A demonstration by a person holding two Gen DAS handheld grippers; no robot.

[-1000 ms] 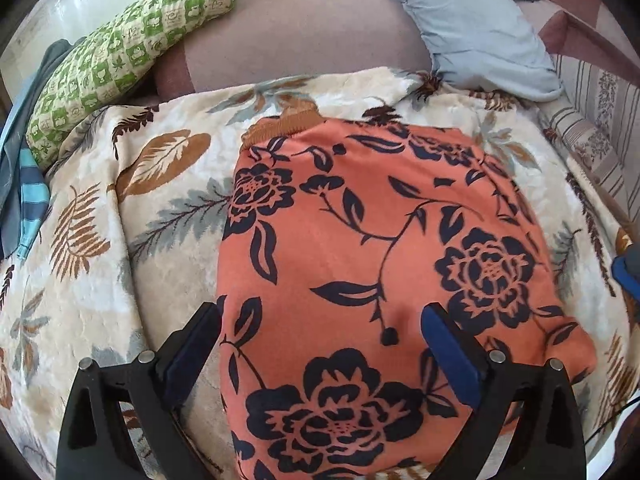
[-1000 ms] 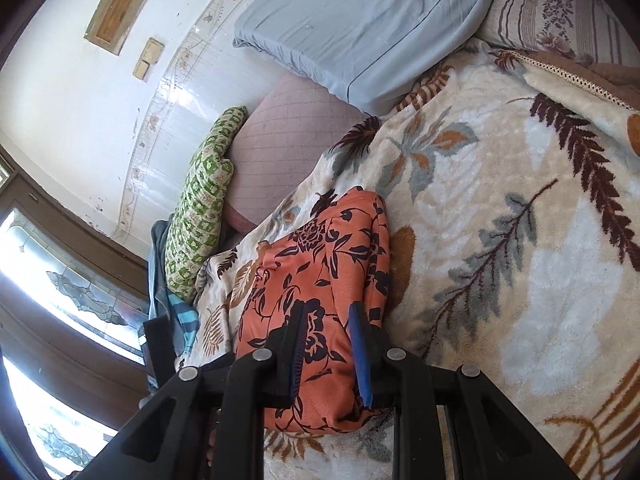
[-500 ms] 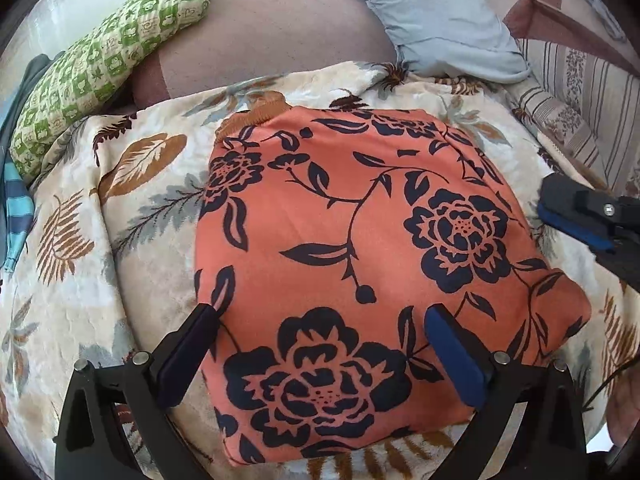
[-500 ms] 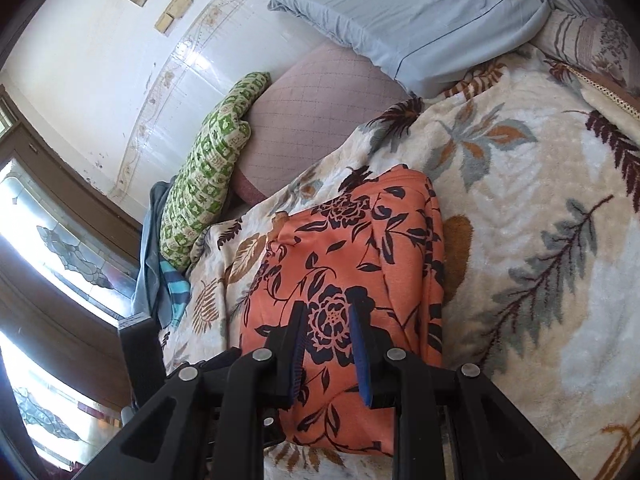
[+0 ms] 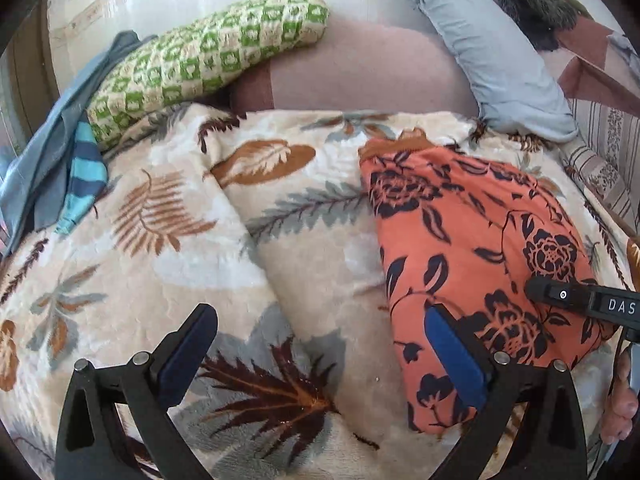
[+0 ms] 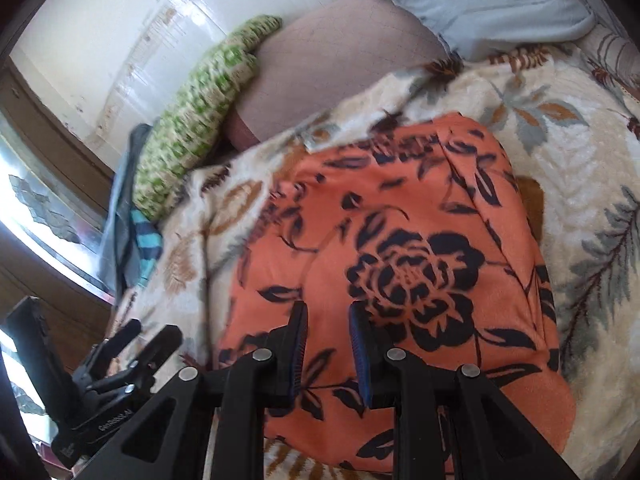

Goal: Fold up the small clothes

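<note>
Since the orange floral garment (image 5: 472, 248) already lies as a compact folded rectangle on the leaf-print blanket (image 5: 168, 240) covering the bed, toward the bed's right side and just short of the pillows at the head, I'd say the folding itself looks basically done.

Left claw (image 5: 320, 364) is spread wide with nothing in it, hanging over bare blanket just left of the garment; its right pad overlaps the cloth's near-left edge in the left wrist view. Right claw (image 6: 326, 354) is narrowed down to a slim gap and sits low over the near part of the garment. Can't tell if it actually pinches any fabric, it looks more like hovering or pressing than gripping.

Handling-wise, my guess: thin, light, floppy and a bit slick, so the layers will slide apart if you lift from one spot. Nothing fragile. I'd grab it at the near edge through all layers, or at both near corners, one claw each.

No baskets or bins anywhere. Around it there's just a green checked cushion (image 5: 208, 60), a light blue pillow (image 5: 496, 52) and some blue striped cloth (image 5: 80, 176) bunched at the bed's left edge.
</note>
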